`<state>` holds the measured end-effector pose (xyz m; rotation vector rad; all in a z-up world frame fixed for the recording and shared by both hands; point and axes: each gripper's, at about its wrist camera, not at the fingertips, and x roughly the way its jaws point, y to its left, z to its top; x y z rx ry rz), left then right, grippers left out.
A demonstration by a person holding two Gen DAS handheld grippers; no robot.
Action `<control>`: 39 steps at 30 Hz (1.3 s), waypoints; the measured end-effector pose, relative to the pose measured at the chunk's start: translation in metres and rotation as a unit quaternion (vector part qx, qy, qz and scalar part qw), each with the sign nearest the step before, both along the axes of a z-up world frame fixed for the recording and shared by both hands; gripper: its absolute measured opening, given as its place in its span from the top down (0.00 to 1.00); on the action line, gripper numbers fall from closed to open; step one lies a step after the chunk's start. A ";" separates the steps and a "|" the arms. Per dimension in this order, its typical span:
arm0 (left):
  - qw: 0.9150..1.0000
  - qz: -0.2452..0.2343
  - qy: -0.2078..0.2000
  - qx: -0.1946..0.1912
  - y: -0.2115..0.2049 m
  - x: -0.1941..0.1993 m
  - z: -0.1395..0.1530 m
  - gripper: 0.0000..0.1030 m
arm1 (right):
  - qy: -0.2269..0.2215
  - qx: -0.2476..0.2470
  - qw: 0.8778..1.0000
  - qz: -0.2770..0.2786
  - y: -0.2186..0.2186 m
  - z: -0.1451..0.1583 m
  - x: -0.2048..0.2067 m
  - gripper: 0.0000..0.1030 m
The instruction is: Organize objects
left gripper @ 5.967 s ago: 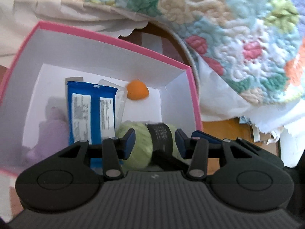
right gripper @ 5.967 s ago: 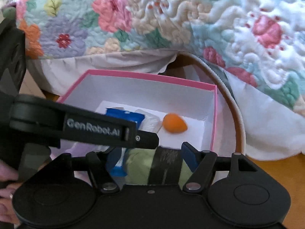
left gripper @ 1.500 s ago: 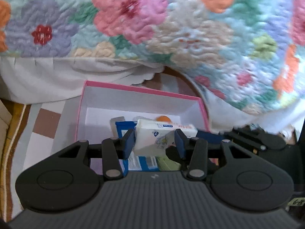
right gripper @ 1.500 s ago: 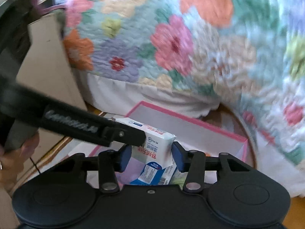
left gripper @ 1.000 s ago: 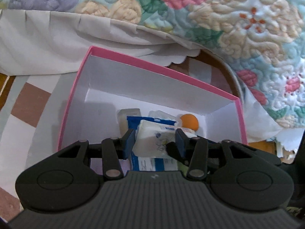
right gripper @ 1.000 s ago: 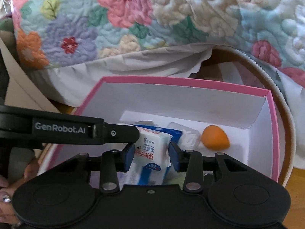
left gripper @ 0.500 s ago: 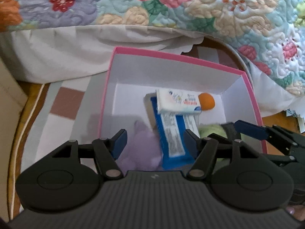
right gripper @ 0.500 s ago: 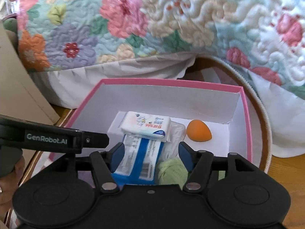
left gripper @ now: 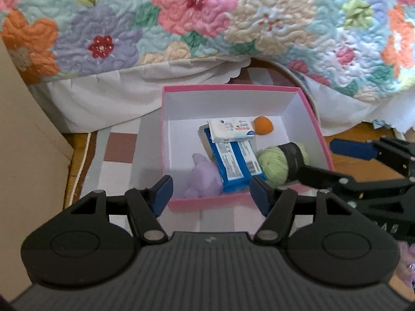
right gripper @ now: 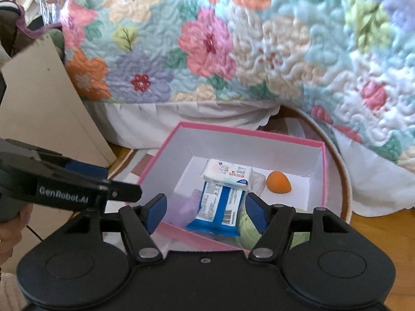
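Floral quilt [left gripper: 197,13] was recorded behind pink box [left gripper: 241,88]. White tissue pack [left gripper: 231,128] was found inside box, atop blue packet [left gripper: 234,163], beyond left gripper [left gripper: 211,197] and right gripper [right gripper: 205,213], both spread wide, empty.

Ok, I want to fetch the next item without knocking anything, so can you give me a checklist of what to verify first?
1. Left gripper open and holding nothing: ok.
2. Right gripper open and holding nothing: ok.
3. White tissue pack released and resting on the blue packet inside the pink box: ok.
4. Both grippers back from the box's near wall: ok.
5. Orange ball, green yarn and purple soft item all inside the box: ok.
6. Next item to collect: cannot tell, none in view outside the box.
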<state>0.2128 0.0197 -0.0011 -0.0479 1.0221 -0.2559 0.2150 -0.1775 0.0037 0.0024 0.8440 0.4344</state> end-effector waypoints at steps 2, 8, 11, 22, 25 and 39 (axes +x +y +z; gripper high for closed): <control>1.000 0.004 -0.001 0.000 0.006 -0.011 0.008 0.33 | -0.009 -0.008 1.000 -0.003 0.000 0.011 -0.010 0.30; 1.000 0.018 0.001 0.006 0.023 -0.042 0.019 0.33 | -0.018 -0.015 0.999 -0.022 -0.007 0.035 -0.043 0.27; 1.000 0.023 0.005 0.006 0.029 -0.056 0.022 0.33 | -0.019 -0.015 0.999 -0.038 -0.013 0.041 -0.059 0.26; 0.999 0.028 0.014 -0.012 0.041 -0.104 0.033 0.32 | -0.009 -0.025 0.999 -0.045 -0.020 0.043 -0.105 0.20; 0.999 0.027 0.013 -0.012 0.041 -0.110 0.035 0.32 | -0.008 -0.022 0.998 -0.050 -0.021 0.043 -0.112 0.20; 1.000 -0.001 0.014 -0.009 0.024 -0.131 0.033 0.28 | 0.002 -0.026 0.998 -0.064 -0.018 0.046 -0.140 0.10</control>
